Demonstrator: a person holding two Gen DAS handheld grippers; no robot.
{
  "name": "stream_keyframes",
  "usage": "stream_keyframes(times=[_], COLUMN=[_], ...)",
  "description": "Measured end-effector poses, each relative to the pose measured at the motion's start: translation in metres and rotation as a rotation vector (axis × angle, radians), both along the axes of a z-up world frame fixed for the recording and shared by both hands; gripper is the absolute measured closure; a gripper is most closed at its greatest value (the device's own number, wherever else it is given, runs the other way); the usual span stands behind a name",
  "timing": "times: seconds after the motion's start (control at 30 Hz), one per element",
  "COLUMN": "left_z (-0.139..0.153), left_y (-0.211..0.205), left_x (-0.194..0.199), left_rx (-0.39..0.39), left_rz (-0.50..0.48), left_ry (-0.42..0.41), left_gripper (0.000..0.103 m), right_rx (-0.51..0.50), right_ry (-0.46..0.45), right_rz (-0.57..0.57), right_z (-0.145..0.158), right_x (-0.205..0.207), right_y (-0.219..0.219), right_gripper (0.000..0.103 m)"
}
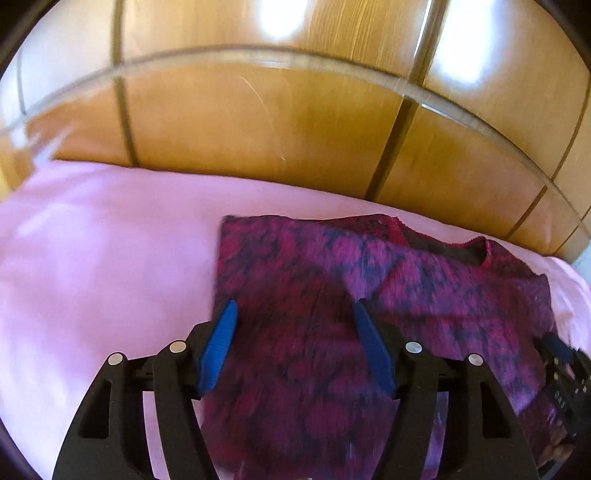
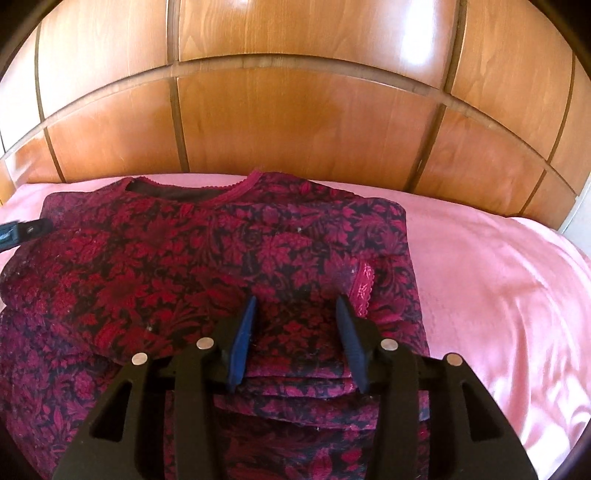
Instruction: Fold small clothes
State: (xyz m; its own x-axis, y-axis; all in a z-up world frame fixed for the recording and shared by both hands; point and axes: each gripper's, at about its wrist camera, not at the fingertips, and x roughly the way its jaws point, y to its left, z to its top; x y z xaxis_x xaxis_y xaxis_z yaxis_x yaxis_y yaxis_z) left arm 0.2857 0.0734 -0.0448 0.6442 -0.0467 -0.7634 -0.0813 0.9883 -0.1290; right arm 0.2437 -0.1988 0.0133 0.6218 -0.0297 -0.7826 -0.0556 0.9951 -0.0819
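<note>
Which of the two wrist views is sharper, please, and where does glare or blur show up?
The right wrist view is sharper: the floral top shows a crisp pattern. The left wrist view is motion-blurred, smearing the top. Bright glare patches sit on the wooden headboard in both; fisheye bends its panel lines.

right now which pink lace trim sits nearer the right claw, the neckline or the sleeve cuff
The sleeve cuff, folded onto the top, lies beside the open right claw; the scalloped neckline is far off by the headboard.
</note>
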Motion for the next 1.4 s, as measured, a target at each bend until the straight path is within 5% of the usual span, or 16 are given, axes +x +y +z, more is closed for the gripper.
stream_keyframes(times=[0.2, 0.23, 0.27, 0.3, 0.8, 1.4], left_z=[0.021, 0.023, 0.024, 0.026, 0.028, 0.004], left_y=[-0.002, -0.003, -0.005, -0.007, -0.027, -0.026], left_x=[-0.066, -0.076, -0.084, -0.094, -0.191, -0.226], left_rx=[0.016, 0.018, 0.023, 0.032, 0.069, 0.059], left_rz=[0.038, 0.039, 0.04, 0.04, -0.006, -0.004], left_ry=[-0.057, -0.064, -0.069, -0.074, -0.128, -0.066], left_gripper=[0.038, 0.038, 0.038, 0.038, 0.038, 0.032], right_rx=[0.017, 0.02, 0.013, 0.005, 0.069, 0.171], right_ry=[-0.014, -0.019, -0.023, -0.031, 0.036, 0.139], right_rz=[-0.006, -0.008, -0.024, -0.049, -0.083, -0.142], right_z=[0.008, 0.011, 0.014, 0.017, 0.028, 0.006], right_x=[-0.004, -0.007, -0.01, -0.013, -0.096, -0.175], right_y=[0.0, 0.001, 0.0, -0.001, -0.037, -0.067], right_gripper=[0.052, 0.046, 0.025, 0.017, 0.017, 0.014])
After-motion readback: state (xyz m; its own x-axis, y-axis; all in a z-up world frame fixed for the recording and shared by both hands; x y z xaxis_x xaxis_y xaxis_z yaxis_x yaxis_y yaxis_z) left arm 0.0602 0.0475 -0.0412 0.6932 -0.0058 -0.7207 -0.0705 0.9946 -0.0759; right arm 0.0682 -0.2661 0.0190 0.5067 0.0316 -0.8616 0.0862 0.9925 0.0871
